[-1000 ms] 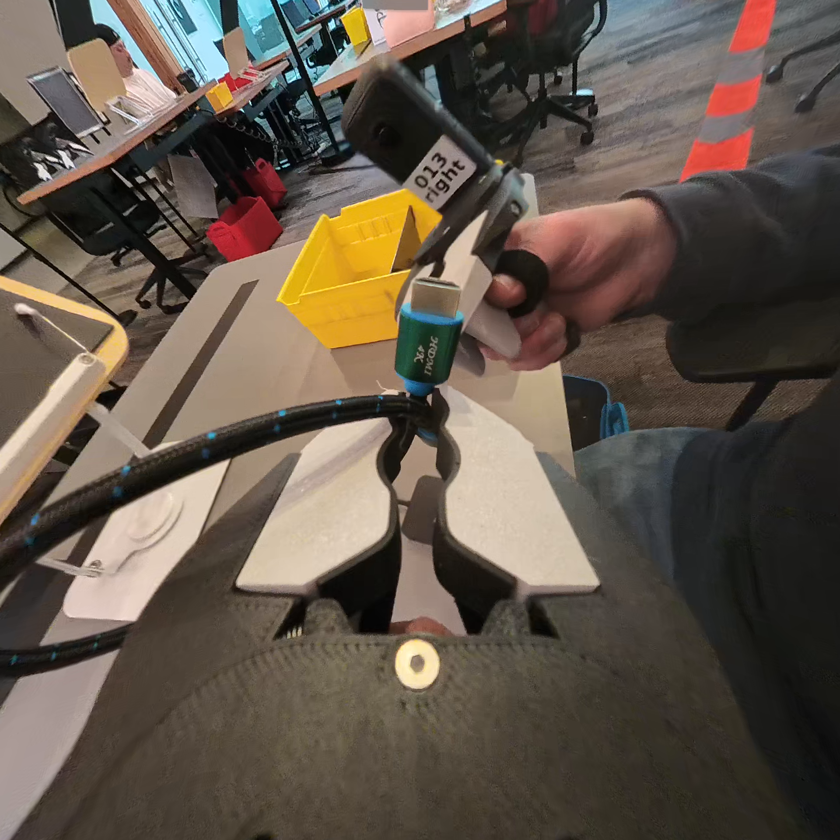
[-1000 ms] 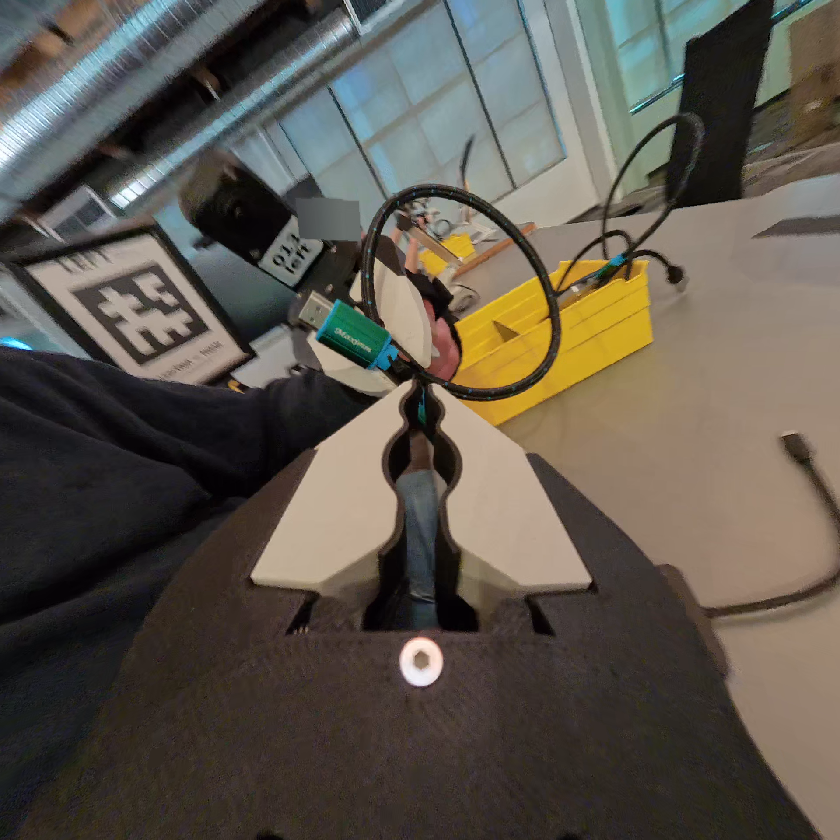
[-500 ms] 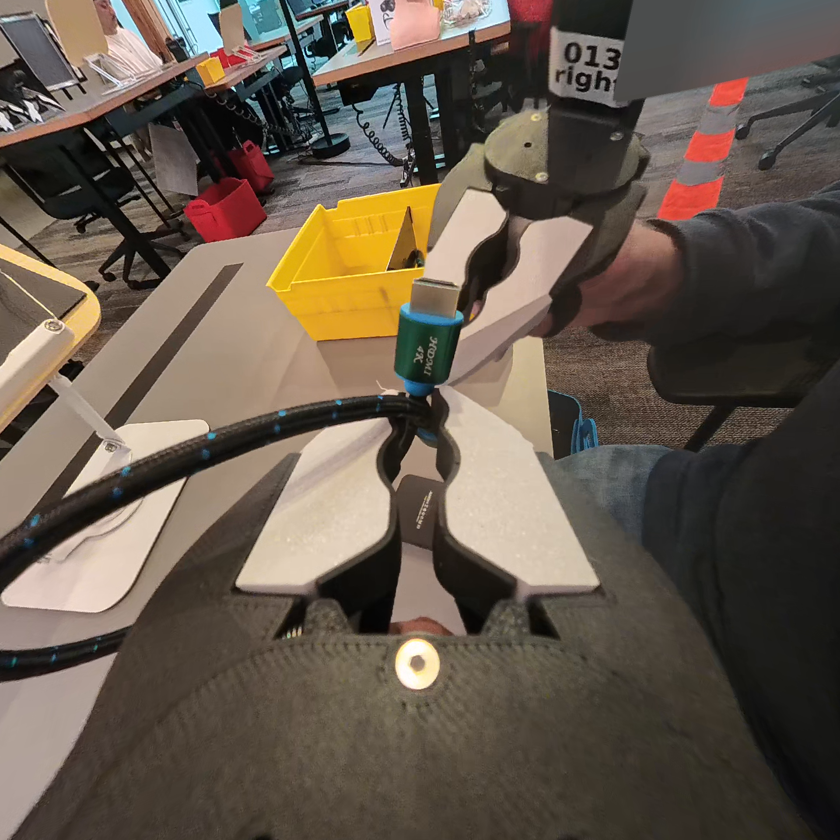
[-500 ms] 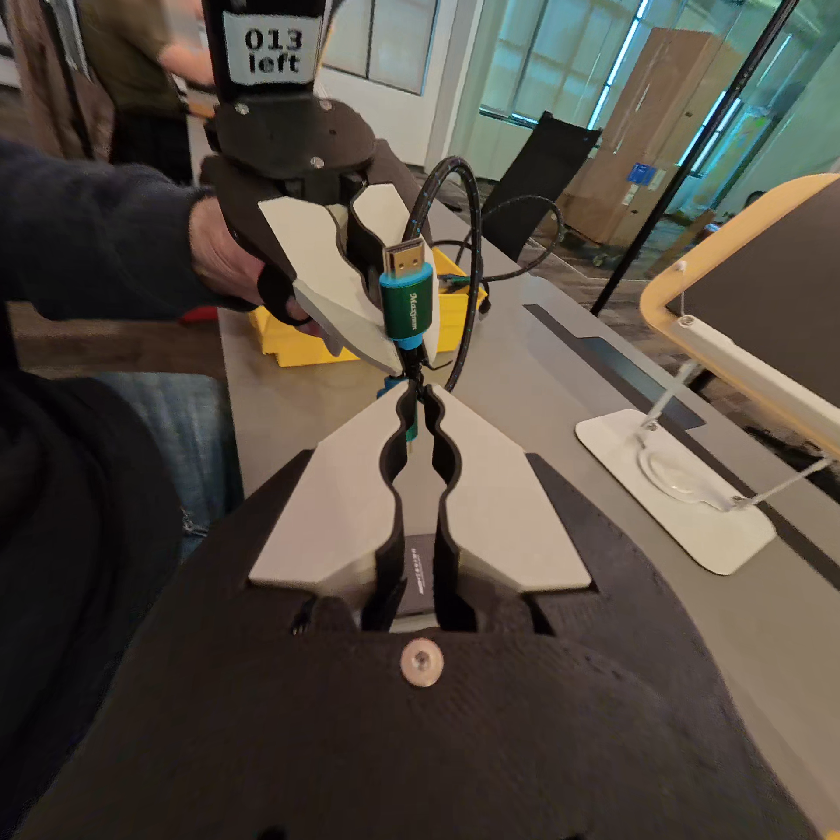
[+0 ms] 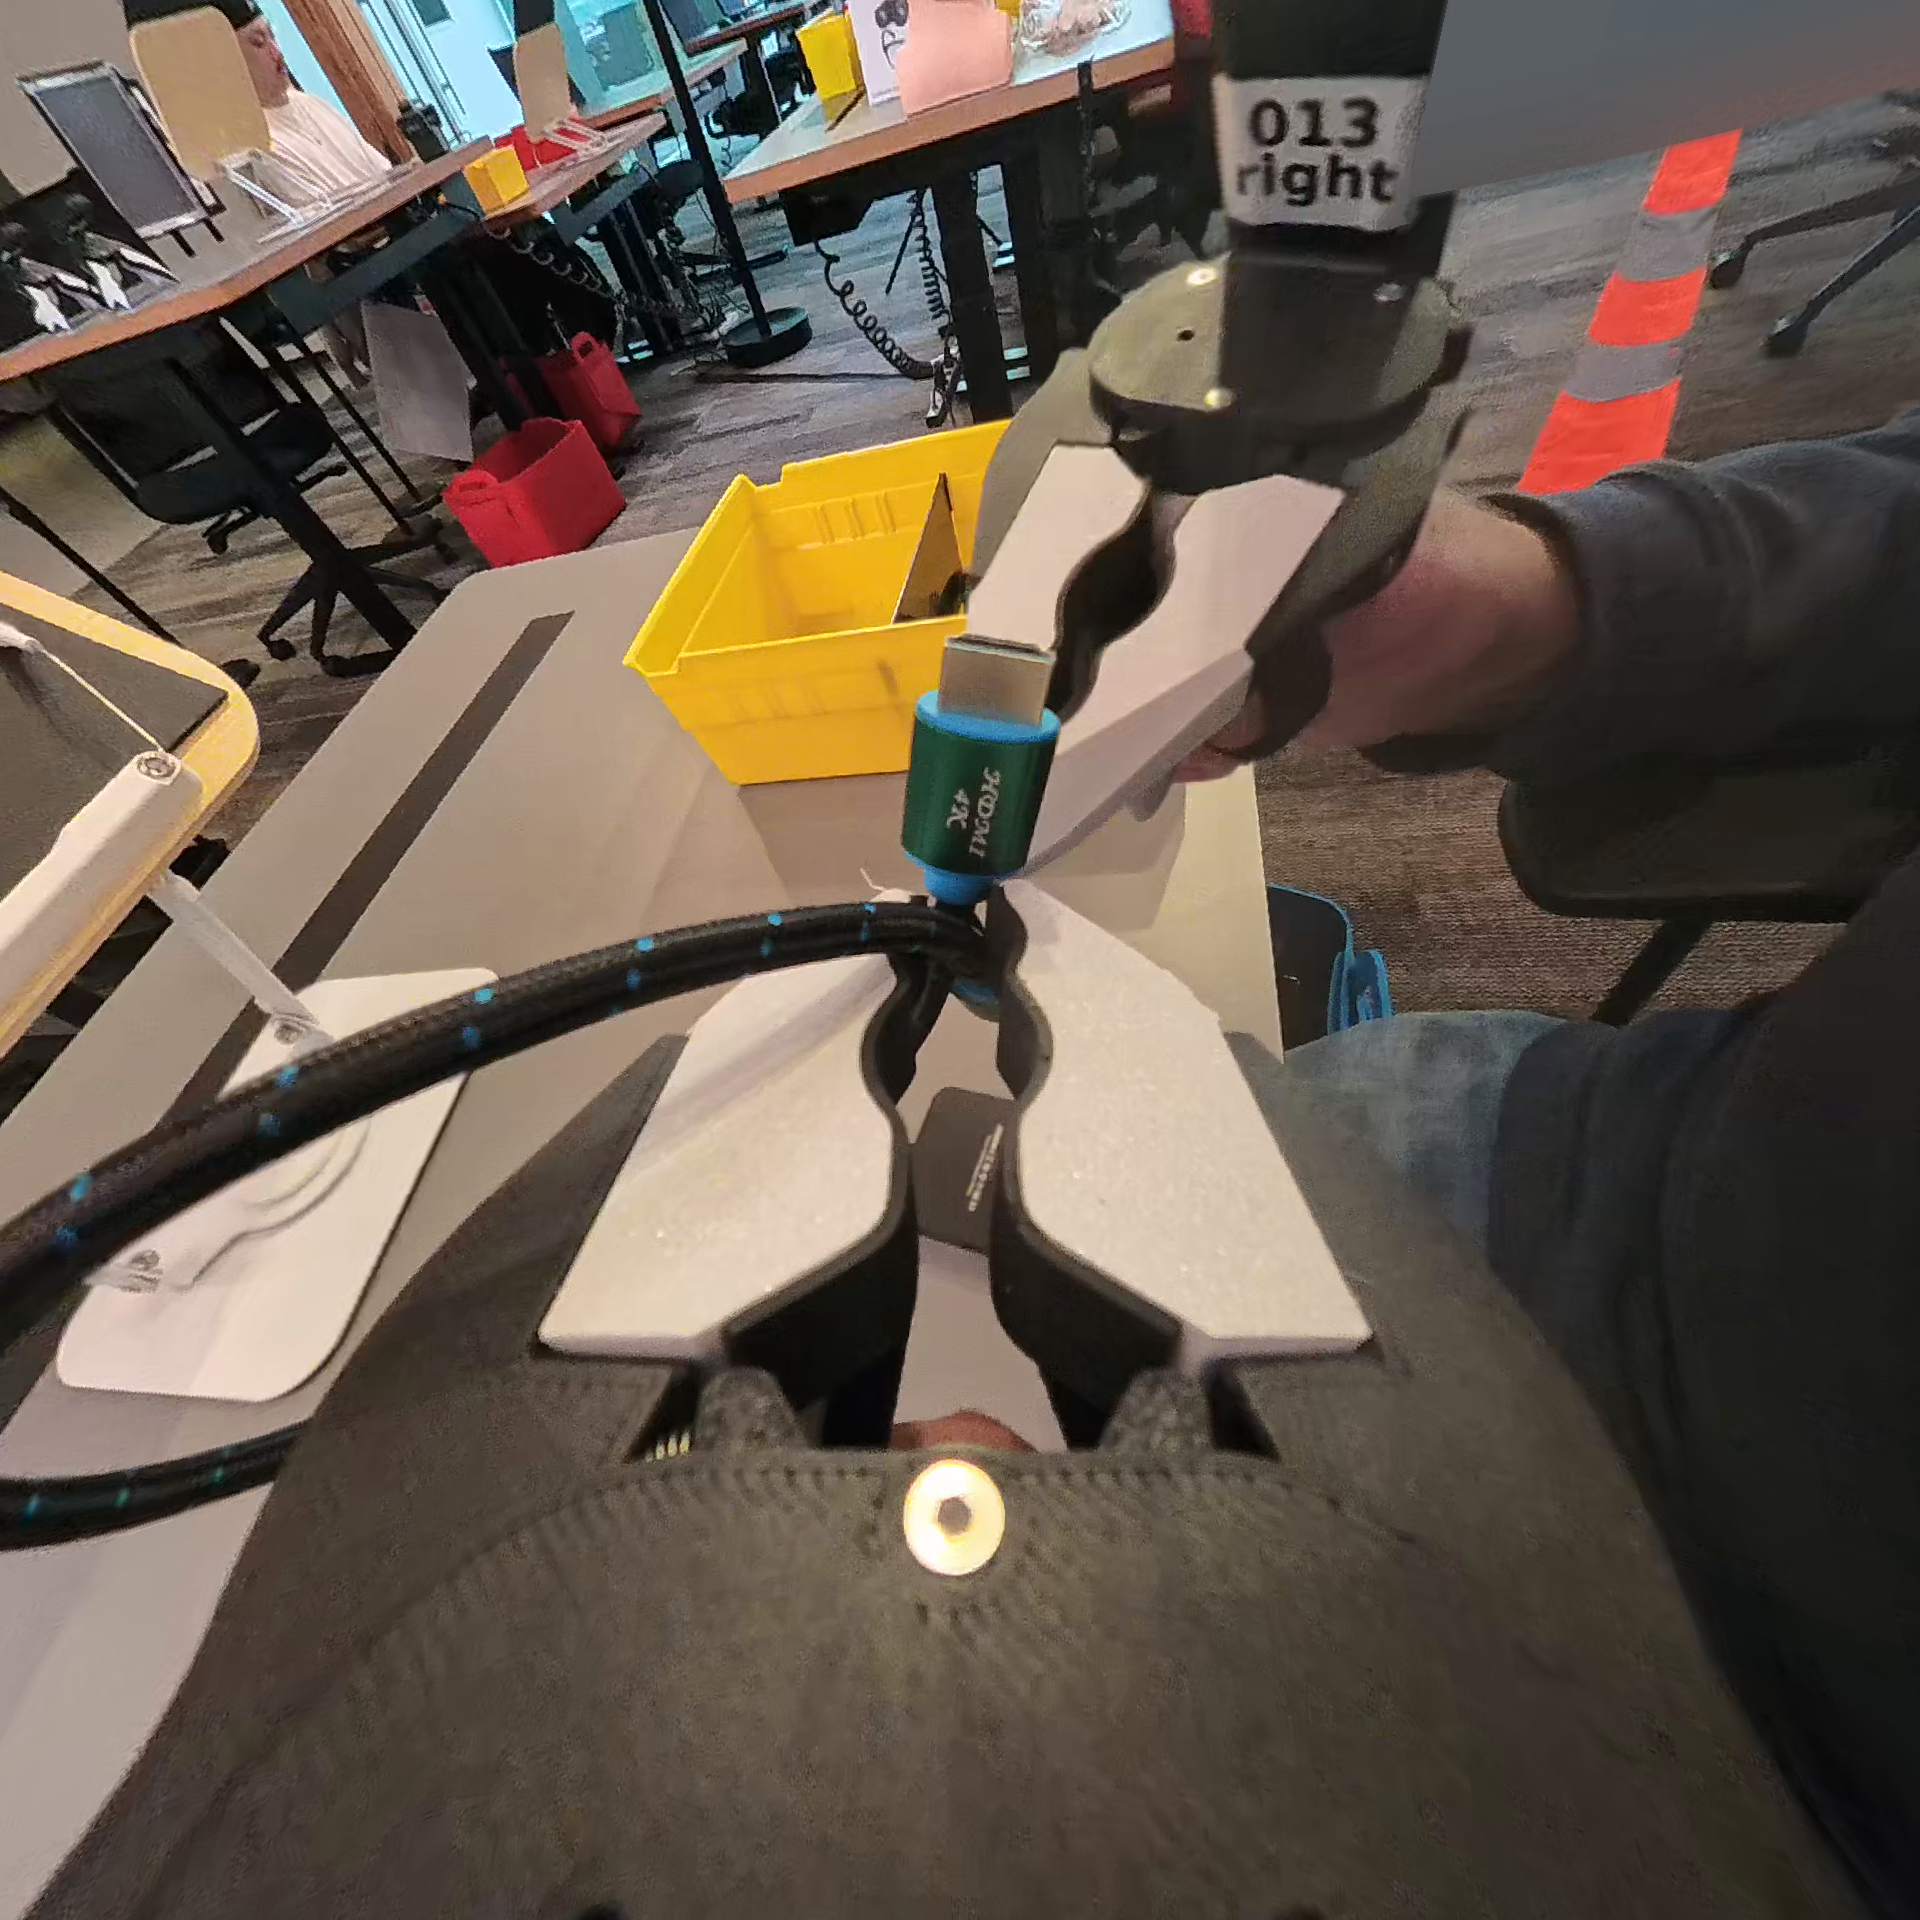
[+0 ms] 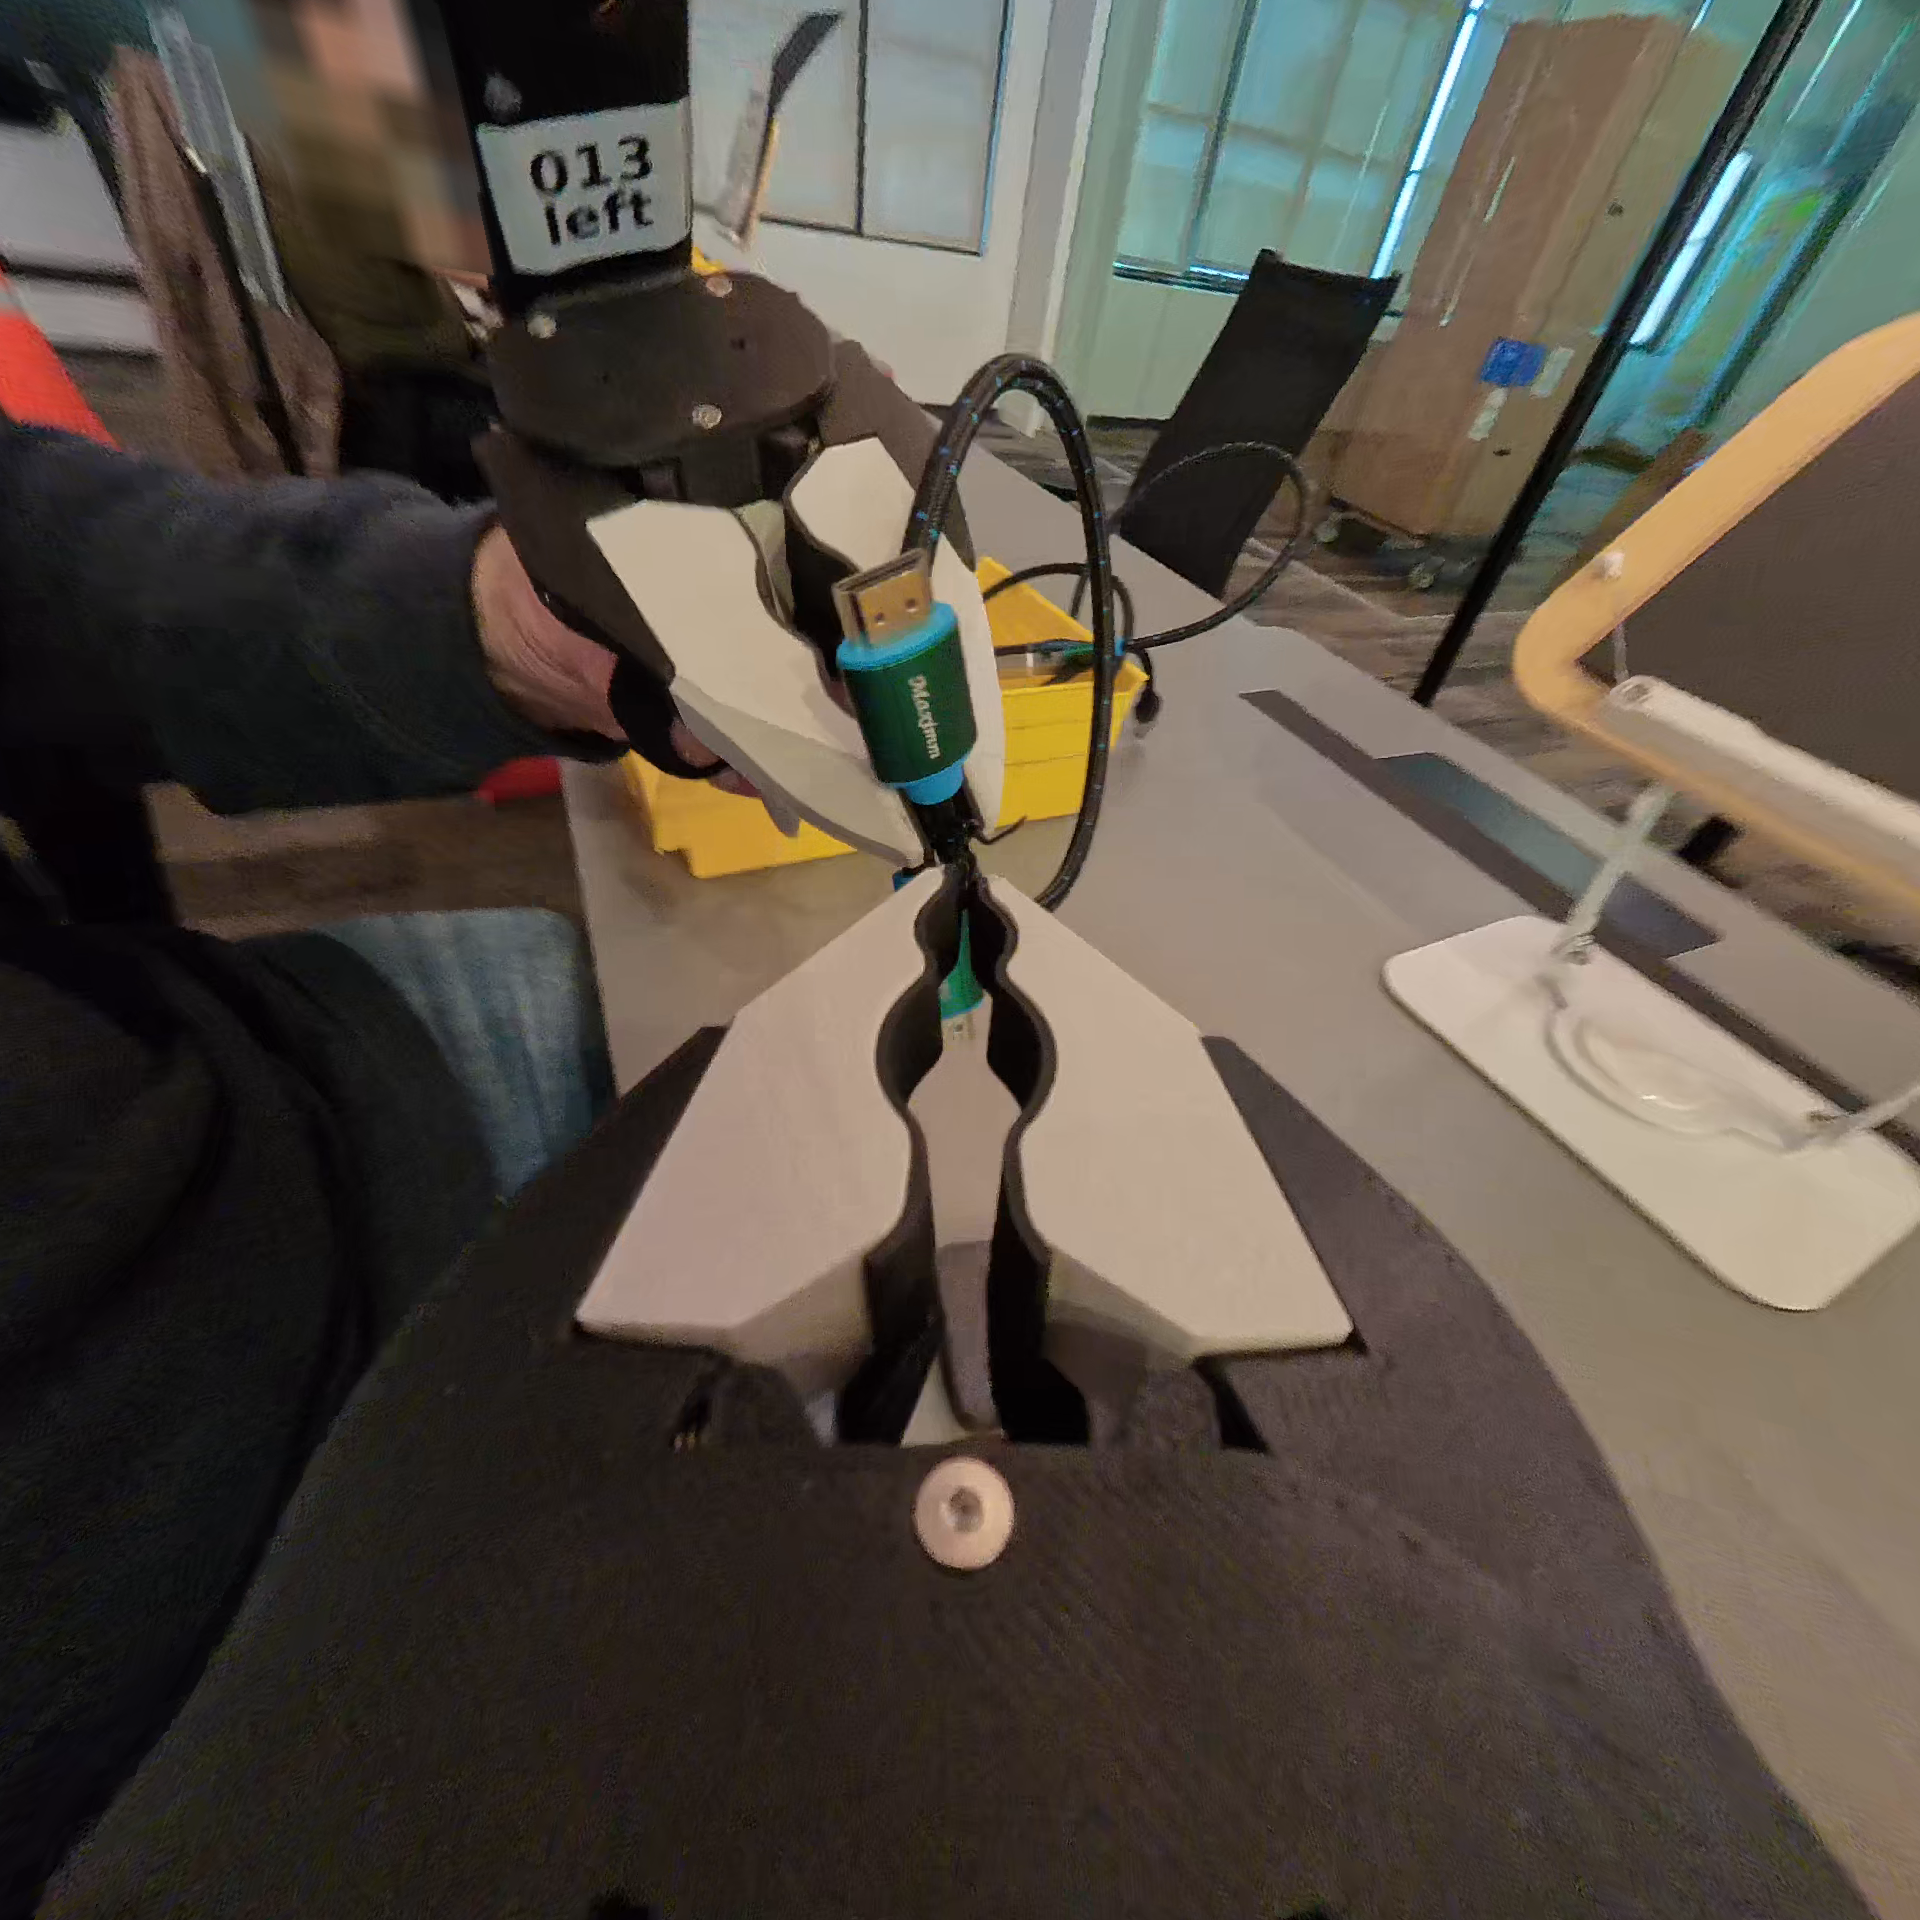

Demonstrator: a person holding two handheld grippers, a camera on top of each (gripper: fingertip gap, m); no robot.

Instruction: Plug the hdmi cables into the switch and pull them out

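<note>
- Green HDMI plug (image 5: 977, 784) is unplugged, its cable (image 5: 468, 1023) clamped in the left gripper (image 5: 951, 961).
- Right gripper (image 6: 961, 894) pinches the same cable; the switch (image 5: 961, 1174) is unconnected, so plugging remains.

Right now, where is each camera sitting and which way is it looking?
Left wrist view: sits on the left hand-held gripper, looking across the grey table at the yellow bin; a sleeve and hand show.
Right wrist view: sits on the right hand-held gripper, facing the left hand-held gripper; a sleeve shows.
Both share the green HDMI plug.
</note>
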